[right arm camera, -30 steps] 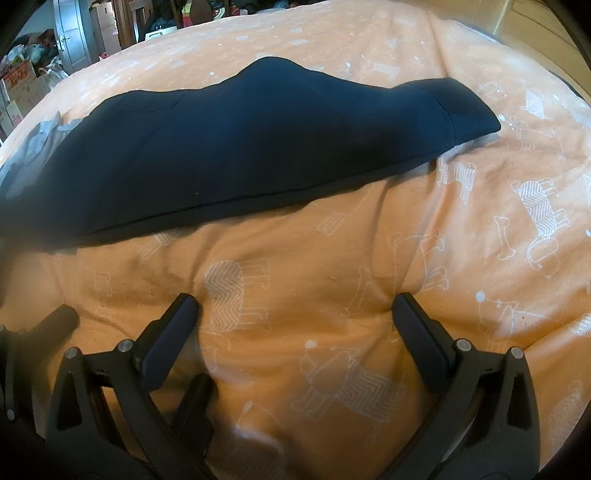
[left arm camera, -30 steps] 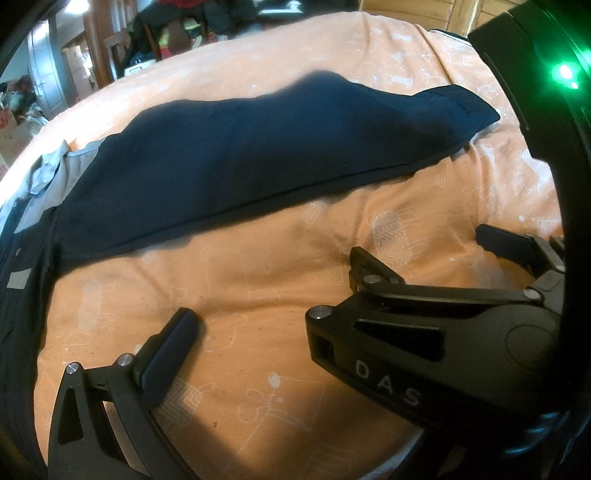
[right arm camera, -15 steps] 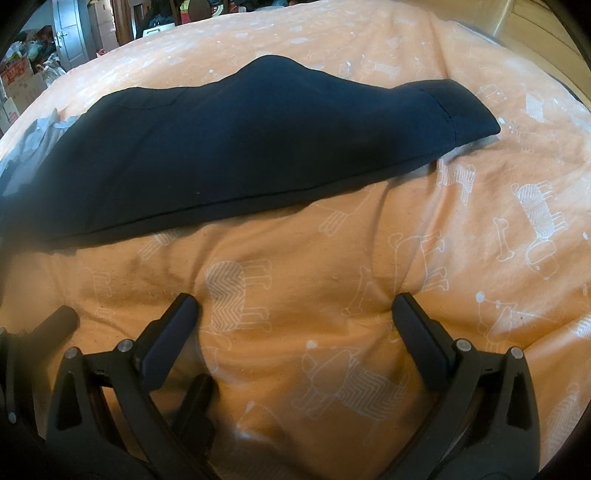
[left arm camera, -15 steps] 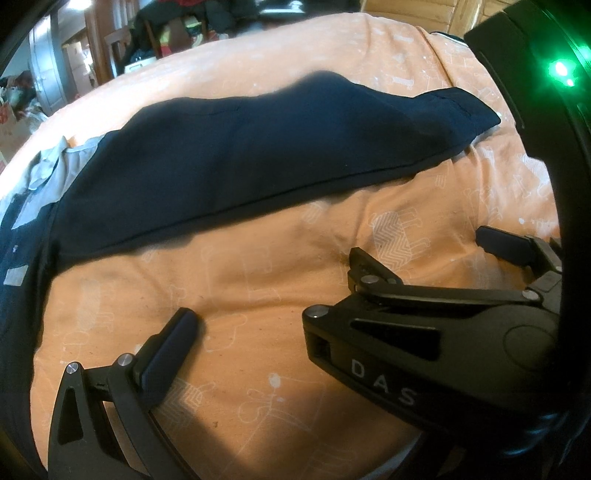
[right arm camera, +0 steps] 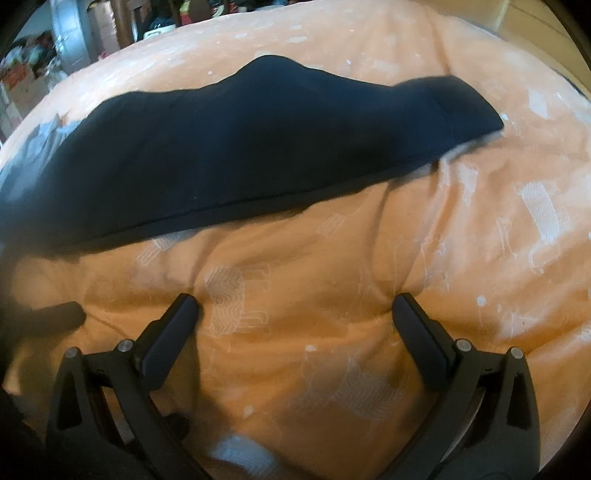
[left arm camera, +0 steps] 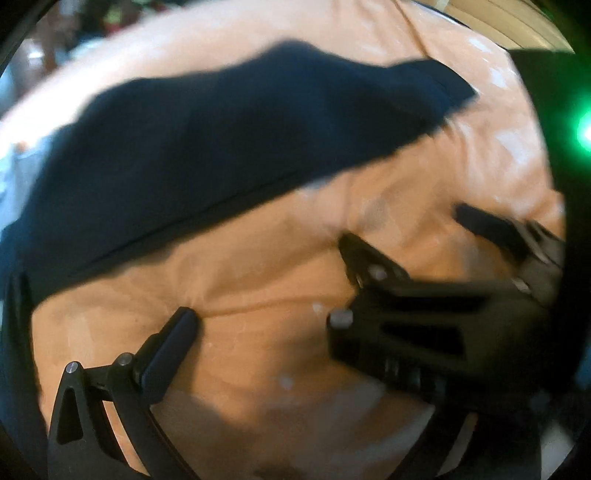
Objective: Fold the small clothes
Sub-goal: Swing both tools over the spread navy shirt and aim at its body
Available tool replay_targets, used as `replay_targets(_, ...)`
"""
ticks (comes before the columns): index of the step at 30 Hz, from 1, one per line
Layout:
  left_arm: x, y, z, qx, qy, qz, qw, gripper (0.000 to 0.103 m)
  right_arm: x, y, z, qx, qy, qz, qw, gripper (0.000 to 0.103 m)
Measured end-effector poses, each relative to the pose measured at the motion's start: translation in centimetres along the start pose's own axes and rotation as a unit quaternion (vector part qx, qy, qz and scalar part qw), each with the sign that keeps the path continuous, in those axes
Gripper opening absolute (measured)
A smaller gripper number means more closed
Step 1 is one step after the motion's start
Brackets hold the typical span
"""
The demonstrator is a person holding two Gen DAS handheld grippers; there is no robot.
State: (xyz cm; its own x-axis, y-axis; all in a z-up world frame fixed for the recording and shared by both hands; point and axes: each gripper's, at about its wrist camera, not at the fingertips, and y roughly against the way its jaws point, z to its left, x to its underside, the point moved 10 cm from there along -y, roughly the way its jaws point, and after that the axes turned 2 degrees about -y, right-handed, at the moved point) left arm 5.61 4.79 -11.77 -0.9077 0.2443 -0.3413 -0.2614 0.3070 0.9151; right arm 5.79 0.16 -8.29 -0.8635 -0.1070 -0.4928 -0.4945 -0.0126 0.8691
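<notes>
A dark navy garment lies folded in a long strip across the orange bedspread, with a pale grey part at its left end. In the right wrist view the same garment lies beyond my right gripper, which is open and holds nothing. Its fingertips rest on the bedspread a short way before the garment's near edge. My left gripper is open too; only its left finger shows. The right gripper's body hides the other finger.
The orange bedspread with white animal prints is soft and creased. Boxes and room clutter stand beyond the bed at the far left. A wooden headboard shows at the top right. A green light glows on the right edge.
The left wrist view has blurred with motion and shifted, with the garment now larger and nearer in it. The right gripper has barely moved. Both stay open.
</notes>
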Motion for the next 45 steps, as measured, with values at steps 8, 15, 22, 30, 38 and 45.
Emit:
replay_targets(8,1.3,7.0,1.5,0.23,0.046,0.031,0.9716,0.103,-1.6,1.8,0.3,-0.035,0.056,0.029,0.997,0.103)
replay_targets(15,6.7,22.7,4.7,0.317,-0.001,-0.11,0.942,0.103,-7.1,12.4,2.6,-0.039,0.019,-0.163,0.986,0.103)
replay_targets(22,13.2,34.5,13.6,0.266,-0.051,-0.238,0.9326,0.103,-7.5,21.1,9.7,0.015,0.081,-0.264,0.961,0.103)
replay_targets(30,20.8,40.0,19.1,0.367,-0.012,-0.198,0.9087,0.103,-1.3,19.9,23.2,-0.151,0.084,-0.219,0.96,0.103)
replay_targets(38,21.3,37.1,29.2,0.201,0.063,-0.23,0.9503,0.103,1.8,13.5,34.2,-0.269,0.083,-0.175,0.944,0.103)
replay_targets(45,21.3,26.1,46.4,-0.238,0.076,-0.114,0.9617,0.103,0.6,7.6,37.5,-0.11,0.084,-0.099,0.986,0.103)
